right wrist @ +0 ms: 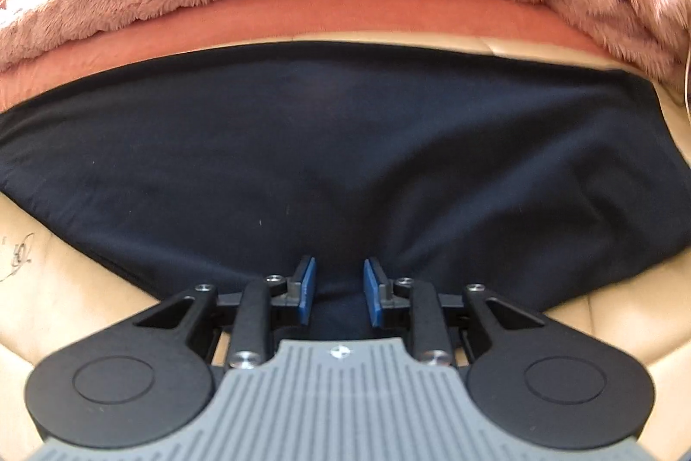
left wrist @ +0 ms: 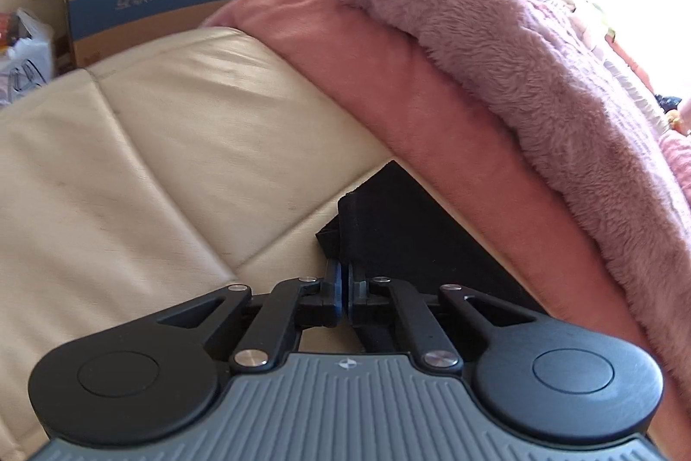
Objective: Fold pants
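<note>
The cream leather sofa (left wrist: 151, 141) carries everything here, with a pink fleece blanket (left wrist: 432, 106) and a fluffy mauve blanket (left wrist: 518, 72) heaped along its back. Spread flat on the seat just in front of them lie the black pants (right wrist: 328, 141). The left claw (left wrist: 345, 279) sits clenched at the pants' corner, whether pinching cloth I cannot tell, while the right claw (right wrist: 339, 286) stands parted, a bunched fold between its blue pads (right wrist: 307, 288).
</note>
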`<action>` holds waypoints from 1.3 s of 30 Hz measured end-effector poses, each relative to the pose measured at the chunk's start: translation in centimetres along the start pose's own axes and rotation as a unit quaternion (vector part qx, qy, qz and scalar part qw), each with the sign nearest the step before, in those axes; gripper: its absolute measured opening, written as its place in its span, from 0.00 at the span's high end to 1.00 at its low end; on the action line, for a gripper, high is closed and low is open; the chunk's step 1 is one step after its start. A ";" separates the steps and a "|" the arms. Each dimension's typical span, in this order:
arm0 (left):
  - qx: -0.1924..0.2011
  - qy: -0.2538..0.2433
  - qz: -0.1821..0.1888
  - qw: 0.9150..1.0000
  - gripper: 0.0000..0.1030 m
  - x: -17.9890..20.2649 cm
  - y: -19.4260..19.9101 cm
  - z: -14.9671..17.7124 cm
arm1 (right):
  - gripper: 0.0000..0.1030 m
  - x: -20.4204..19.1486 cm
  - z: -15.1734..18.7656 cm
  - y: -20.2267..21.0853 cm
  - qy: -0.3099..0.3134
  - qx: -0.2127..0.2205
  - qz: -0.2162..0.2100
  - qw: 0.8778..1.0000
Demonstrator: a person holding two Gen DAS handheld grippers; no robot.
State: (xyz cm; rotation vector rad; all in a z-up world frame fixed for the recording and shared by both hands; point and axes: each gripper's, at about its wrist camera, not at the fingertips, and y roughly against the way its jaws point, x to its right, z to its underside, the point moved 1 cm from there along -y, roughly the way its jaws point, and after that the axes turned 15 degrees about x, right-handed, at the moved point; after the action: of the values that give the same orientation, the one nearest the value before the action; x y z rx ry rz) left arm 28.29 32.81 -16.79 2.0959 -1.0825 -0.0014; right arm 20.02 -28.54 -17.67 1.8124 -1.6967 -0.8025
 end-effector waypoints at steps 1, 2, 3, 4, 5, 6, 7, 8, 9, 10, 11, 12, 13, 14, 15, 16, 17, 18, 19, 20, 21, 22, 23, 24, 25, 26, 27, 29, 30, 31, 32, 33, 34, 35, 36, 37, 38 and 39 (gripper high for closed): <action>0.001 -0.005 -0.008 1.000 0.98 -0.5 0.4 -0.1 | 0.81 -0.4 0.3 0.4 0.005 -0.004 -0.005 1.000; 0.004 -0.011 -0.017 1.000 0.98 -1.0 0.8 -0.2 | 0.81 -1.0 0.6 0.8 0.010 -0.010 -0.013 1.000; 0.005 -0.017 -0.027 0.999 0.98 -1.6 1.1 -0.4 | 0.81 -1.5 1.0 1.4 0.014 -0.017 -0.024 0.999; 0.005 -0.022 -0.037 0.999 0.98 -2.1 1.4 -0.5 | 0.81 -1.9 1.3 2.0 0.018 -0.022 -0.034 0.999; 0.002 -0.028 -0.044 0.999 0.98 -2.7 1.6 -0.6 | 0.81 -2.5 1.5 2.4 0.027 -0.026 -0.045 0.998; 0.000 -0.033 -0.049 0.998 0.98 -3.0 1.7 -0.7 | 0.81 -2.8 1.6 2.7 0.032 -0.027 -0.054 0.998; -0.001 -0.040 -0.052 0.998 0.98 -3.2 1.7 -0.7 | 0.81 -2.8 1.5 3.1 0.030 -0.023 -0.062 0.997; -0.002 -0.050 -0.055 0.997 0.98 -3.3 1.8 -0.8 | 0.86 -2.4 1.1 3.3 0.021 -0.013 -0.065 0.998; -0.002 -0.063 -0.058 0.996 0.98 -3.1 1.8 -0.8 | 0.86 -1.7 0.5 3.5 0.011 0.003 -0.062 0.998; -0.002 -0.073 -0.060 0.996 0.98 -3.0 1.7 -0.8 | 0.86 -1.0 -0.1 3.5 0.008 0.017 -0.050 0.999; -0.003 -0.080 -0.062 0.995 0.98 -2.8 1.5 -0.7 | 0.85 0.1 -1.0 3.1 0.010 0.030 -0.030 0.999; -0.004 -0.086 -0.063 0.994 0.98 -2.6 1.3 -0.6 | 0.85 1.3 -1.8 2.6 0.005 0.042 -0.014 0.999; -0.003 -0.091 -0.065 0.994 0.98 -2.5 1.1 -0.5 | 0.85 2.8 -2.8 1.8 -0.009 0.048 -0.003 0.999; -0.003 -0.094 -0.068 0.993 0.98 -2.3 1.0 -0.5 | 0.87 4.5 -3.7 0.8 -0.026 0.052 0.008 0.998; -0.002 -0.096 -0.071 0.993 0.98 -2.2 0.9 -0.4 | 0.90 6.1 -4.7 -0.1 -0.038 0.060 0.021 0.997; -0.001 -0.097 -0.073 0.993 0.98 -2.2 0.8 -0.3 | 0.90 7.4 -5.6 -1.0 -0.043 0.067 0.035 0.996; 0.000 -0.097 -0.075 0.992 0.98 -2.1 0.8 -0.3 | 0.90 8.7 -6.5 -2.0 -0.043 0.072 0.050 0.995; 0.001 -0.097 -0.075 0.992 0.98 -2.1 0.8 -0.3 | 0.90 10.0 -7.2 -3.0 -0.045 0.074 0.066 0.994; 0.001 -0.098 -0.075 0.992 0.97 -2.1 0.8 -0.3 | 0.90 11.2 -7.7 -3.8 -0.051 0.076 0.076 0.993; 0.001 -0.099 -0.075 0.992 0.97 -2.1 0.7 -0.3 | 0.90 12.6 -8.1 -4.7 -0.059 0.076 0.090 0.991; 0.001 -0.099 -0.076 0.992 0.97 -2.1 0.7 -0.3 | 0.91 14.0 -8.4 -5.5 -0.071 0.074 0.103 0.989; 0.001 -0.099 -0.076 0.992 0.97 -2.1 0.7 -0.3 | 0.92 15.4 -8.8 -5.9 -0.082 0.077 0.113 0.987; 0.001 -0.098 -0.076 0.992 0.97 -2.2 0.7 -0.3 | 0.97 16.8 -9.0 -6.3 -0.092 0.082 0.124 0.985; 0.002 -0.097 -0.076 0.992 0.97 -2.2 0.7 -0.3 | 1.00 17.8 -9.2 -6.7 -0.101 0.082 0.129 0.983; 0.004 -0.095 -0.075 0.993 0.97 -2.3 0.7 -0.3 | 1.00 18.9 -9.3 -7.0 -0.115 0.082 0.127 0.982; 0.005 -0.094 -0.075 0.993 0.97 -2.3 0.7 -0.2 | 1.00 19.6 -9.2 -7.1 -0.131 0.085 0.119 0.981; 0.008 -0.094 -0.074 0.993 0.97 -2.4 0.8 -0.2 | 1.00 19.8 -9.1 -7.1 -0.137 0.085 0.118 0.980; 0.015 -0.086 -0.068 0.994 0.97 -2.5 1.1 -0.2 | 1.00 19.1 -9.5 -7.1 -0.116 0.081 0.127 0.982; 0.021 -0.077 -0.062 0.995 0.98 -2.7 1.4 -0.3 | 1.00 18.6 -9.3 -6.3 -0.105 0.080 0.129 0.983; 0.026 -0.065 -0.054 0.996 0.98 -2.8 1.8 -0.5 | 1.00 18.0 -9.4 -5.8 -0.100 0.084 0.124 0.984; 0.035 -0.057 -0.042 0.997 0.98 -2.8 2.4 -0.7 | 0.95 17.3 -9.4 -5.1 -0.099 0.091 0.117 0.984; 0.047 -0.054 -0.028 0.997 0.98 -2.6 3.2 -0.9 | 0.95 16.3 -9.4 -4.5 -0.095 0.095 0.108 0.985; 0.059 -0.057 -0.013 0.997 0.98 -2.1 4.2 -1.2 | 0.95 15.1 -9.4 -3.7 -0.089 0.096 0.098 0.987; 0.070 -0.063 0.002 0.996 0.98 -1.6 5.3 -1.4 | 0.95 14.0 -9.0 -2.8 -0.084 0.096 0.086 0.988; 0.082 -0.069 0.019 0.994 0.98 -0.9 6.4 -1.6 | 0.95 12.8 -8.7 -2.0 -0.079 0.095 0.074 0.990; 0.094 -0.076 0.037 0.992 0.98 -0.2 7.7 -1.7 | 0.95 11.3 -8.2 -1.2 -0.074 0.093 0.059 0.991; 0.106 -0.086 0.054 0.989 0.98 0.7 9.1 -1.7 | 0.95 10.1 -7.8 -0.4 -0.071 0.093 0.045 0.992; 0.118 -0.100 0.071 0.985 0.98 1.7 10.5 -1.6 | 0.94 8.6 -7.1 0.5 -0.070 0.091 0.031 0.993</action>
State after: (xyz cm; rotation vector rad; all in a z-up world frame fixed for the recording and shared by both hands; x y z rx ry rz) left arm 22.64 28.99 -8.53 2.2598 -1.4105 -0.0160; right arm 25.18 -37.30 -13.00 1.8497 -1.9638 -0.7874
